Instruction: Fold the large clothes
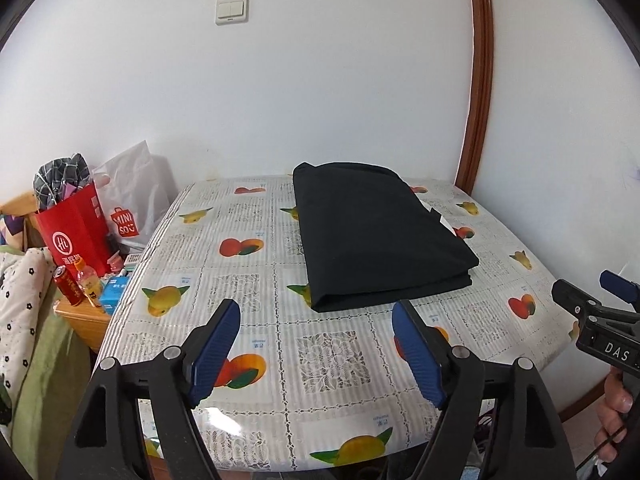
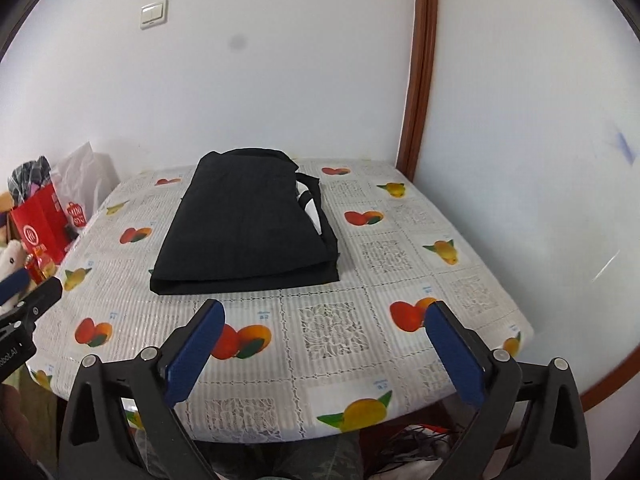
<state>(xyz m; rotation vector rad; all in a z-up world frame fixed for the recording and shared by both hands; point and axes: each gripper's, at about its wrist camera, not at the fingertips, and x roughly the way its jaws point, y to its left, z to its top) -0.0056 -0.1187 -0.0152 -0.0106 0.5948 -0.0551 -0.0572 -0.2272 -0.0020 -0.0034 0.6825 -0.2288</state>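
Observation:
A black garment (image 1: 376, 236) lies folded into a thick rectangle on the fruit-print table (image 1: 248, 272), toward the far side; in the right wrist view the same garment (image 2: 248, 228) shows a strap and a white patch at its right edge. My left gripper (image 1: 316, 320) hovers over the table's near part, short of the fold, jaws open and empty. My right gripper (image 2: 326, 320) is also open and empty, back from the garment's near edge. The right gripper (image 1: 588, 292) also shows at the right edge of the left wrist view, held by a hand (image 1: 614, 408).
Left of the table stands a low wooden stand with a red paper bag (image 1: 74, 232), a white Miniso bag (image 1: 132, 200), a red can (image 1: 70, 286) and a small bottle (image 1: 90, 282). White walls and a brown door frame (image 1: 478, 80) close off the back and right.

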